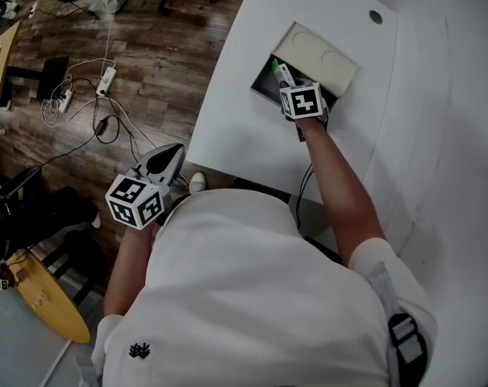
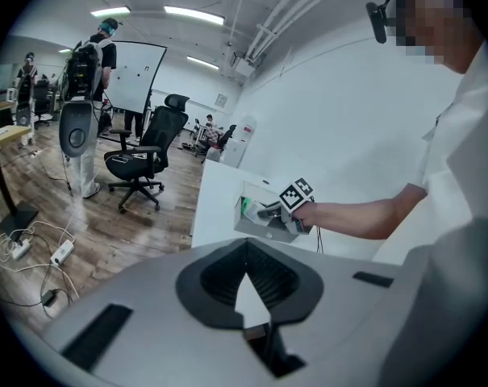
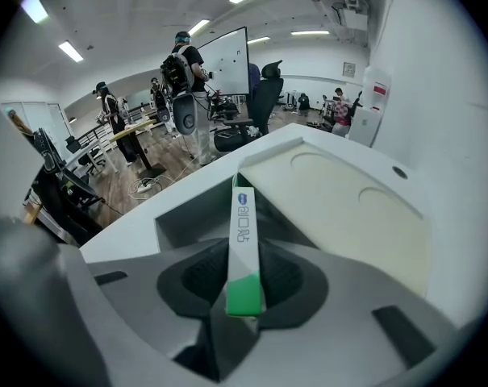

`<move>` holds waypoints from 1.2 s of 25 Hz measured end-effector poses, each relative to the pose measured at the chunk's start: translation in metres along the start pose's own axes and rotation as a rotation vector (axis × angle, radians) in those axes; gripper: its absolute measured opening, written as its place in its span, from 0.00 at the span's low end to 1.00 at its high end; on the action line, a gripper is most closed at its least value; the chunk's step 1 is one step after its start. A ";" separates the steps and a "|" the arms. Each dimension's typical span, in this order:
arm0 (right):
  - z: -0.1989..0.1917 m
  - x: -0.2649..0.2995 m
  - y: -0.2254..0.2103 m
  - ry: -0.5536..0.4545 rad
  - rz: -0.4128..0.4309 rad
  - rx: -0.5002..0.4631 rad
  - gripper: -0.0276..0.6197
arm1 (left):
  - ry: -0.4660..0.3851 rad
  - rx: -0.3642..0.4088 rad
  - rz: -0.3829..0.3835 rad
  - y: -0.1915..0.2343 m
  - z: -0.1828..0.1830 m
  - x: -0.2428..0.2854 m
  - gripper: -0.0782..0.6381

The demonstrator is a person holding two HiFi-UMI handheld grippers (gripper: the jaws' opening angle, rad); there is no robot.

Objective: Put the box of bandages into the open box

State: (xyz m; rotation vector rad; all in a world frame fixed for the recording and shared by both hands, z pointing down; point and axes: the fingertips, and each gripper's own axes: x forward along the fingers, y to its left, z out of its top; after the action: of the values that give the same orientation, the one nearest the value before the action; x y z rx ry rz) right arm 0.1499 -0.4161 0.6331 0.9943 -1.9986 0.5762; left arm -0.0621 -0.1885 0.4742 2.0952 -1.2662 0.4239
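Note:
A narrow white and green box of bandages (image 3: 243, 240) stands tilted between the jaws of my right gripper (image 3: 244, 287), which is shut on its green end. In the head view, the bandage box (image 1: 280, 72) pokes from the right gripper (image 1: 285, 84) over the dark inside of the open box (image 1: 314, 53), whose cream lid leans back. The open box (image 3: 344, 208) sits near the edge of the white table (image 1: 244, 139). My left gripper (image 1: 169, 156) hangs off the table at the left, shut and empty. From the left gripper (image 2: 245, 252) view, the open box (image 2: 256, 226) shows far ahead.
Cables and a power strip (image 1: 106, 79) lie on the wooden floor left of the table. A yellow round table (image 1: 46, 301) is at the lower left. Office chairs (image 2: 147, 156) and standing people (image 2: 94, 55) are farther off in the room.

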 end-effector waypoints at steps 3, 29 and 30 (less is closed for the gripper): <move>0.002 -0.001 0.002 -0.007 -0.012 -0.013 0.19 | -0.007 0.001 0.002 0.000 0.001 -0.003 0.12; 0.011 -0.073 0.019 -0.187 -0.120 -0.007 0.37 | 0.000 0.065 -0.118 0.016 -0.010 -0.021 0.12; 0.012 -0.082 0.022 -0.201 -0.132 -0.004 0.37 | -0.001 0.072 -0.129 0.018 -0.010 -0.024 0.12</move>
State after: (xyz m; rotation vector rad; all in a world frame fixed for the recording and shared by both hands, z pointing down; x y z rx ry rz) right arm 0.1558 -0.3752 0.5583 1.2124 -2.0873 0.4140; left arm -0.0885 -0.1718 0.4741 2.2232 -1.1235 0.4158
